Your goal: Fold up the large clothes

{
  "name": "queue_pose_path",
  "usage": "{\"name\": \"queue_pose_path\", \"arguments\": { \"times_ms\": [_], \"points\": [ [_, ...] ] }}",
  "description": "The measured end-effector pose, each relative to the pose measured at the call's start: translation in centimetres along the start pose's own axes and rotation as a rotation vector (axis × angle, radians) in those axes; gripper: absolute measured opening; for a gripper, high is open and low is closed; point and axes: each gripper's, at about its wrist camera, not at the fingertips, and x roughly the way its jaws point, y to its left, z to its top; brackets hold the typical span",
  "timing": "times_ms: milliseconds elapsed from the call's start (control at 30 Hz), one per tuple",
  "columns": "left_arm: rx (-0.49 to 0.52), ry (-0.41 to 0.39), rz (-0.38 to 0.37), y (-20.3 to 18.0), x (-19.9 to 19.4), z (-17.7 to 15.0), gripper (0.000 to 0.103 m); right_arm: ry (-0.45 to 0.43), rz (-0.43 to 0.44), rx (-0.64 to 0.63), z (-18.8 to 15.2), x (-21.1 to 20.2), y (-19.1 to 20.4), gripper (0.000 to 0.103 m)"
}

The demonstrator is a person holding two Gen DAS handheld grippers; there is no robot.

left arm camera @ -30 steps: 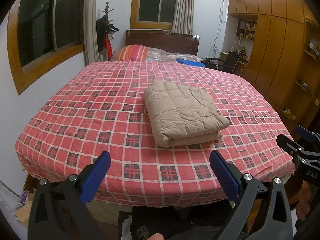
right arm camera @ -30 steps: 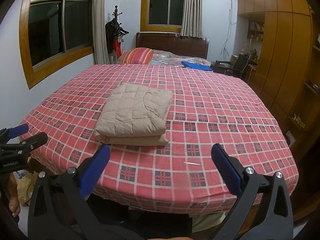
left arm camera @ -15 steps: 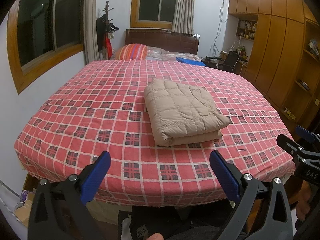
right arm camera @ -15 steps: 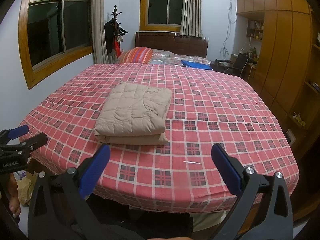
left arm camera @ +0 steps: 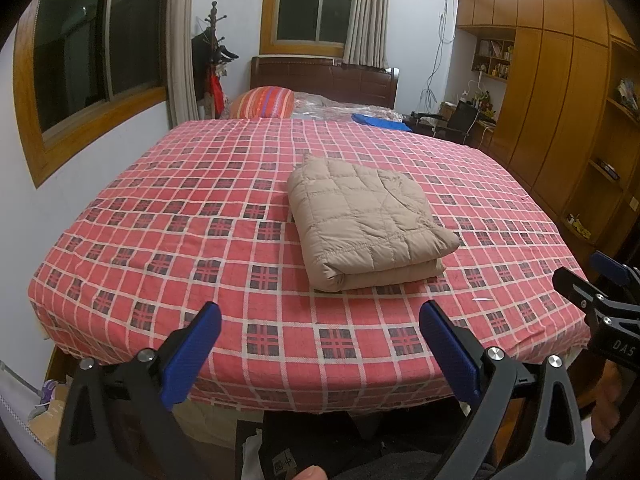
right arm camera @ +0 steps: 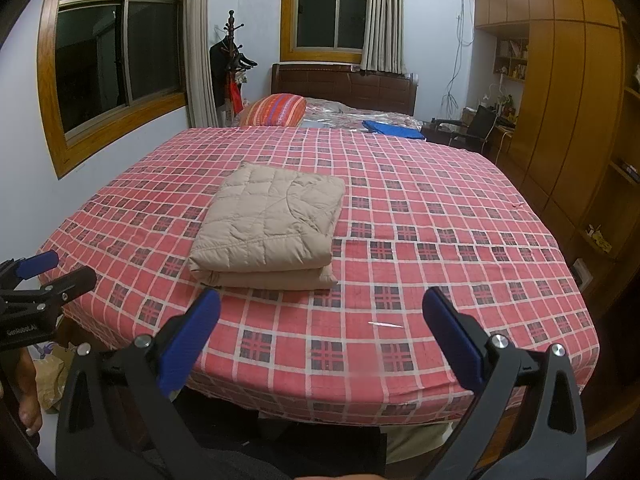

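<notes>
Red checked bedding (left arm camera: 168,216) covered a wide bed; a beige quilted garment (left arm camera: 364,216) was seen folded into 2 thick layers on it, towards the near edge; it was judged light, soft, puffy and slippery, best pinched at a stitched corner or hem; the left gripper (left arm camera: 320,340) and right gripper (right arm camera: 320,328) were held spread, empty, short of it.

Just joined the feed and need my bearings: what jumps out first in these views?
A beige quilted garment, folded into a neat stack, lies on the red checked bedspread near the bed's foot. Both grippers, left and right, hang open and empty short of the bed edge. At the far end sit a striped pillow and a blue item.
</notes>
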Motion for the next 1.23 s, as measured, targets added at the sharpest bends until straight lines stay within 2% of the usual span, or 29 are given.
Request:
{"name": "queue_pose_path", "arguments": {
  "times_ms": [1233],
  "points": [
    [0.0, 0.0, -0.002, 0.02, 0.03, -0.05, 0.099, 0.007, 0.015, 0.008, 0.04, 0.33, 0.8, 0.1]
  ]
}}
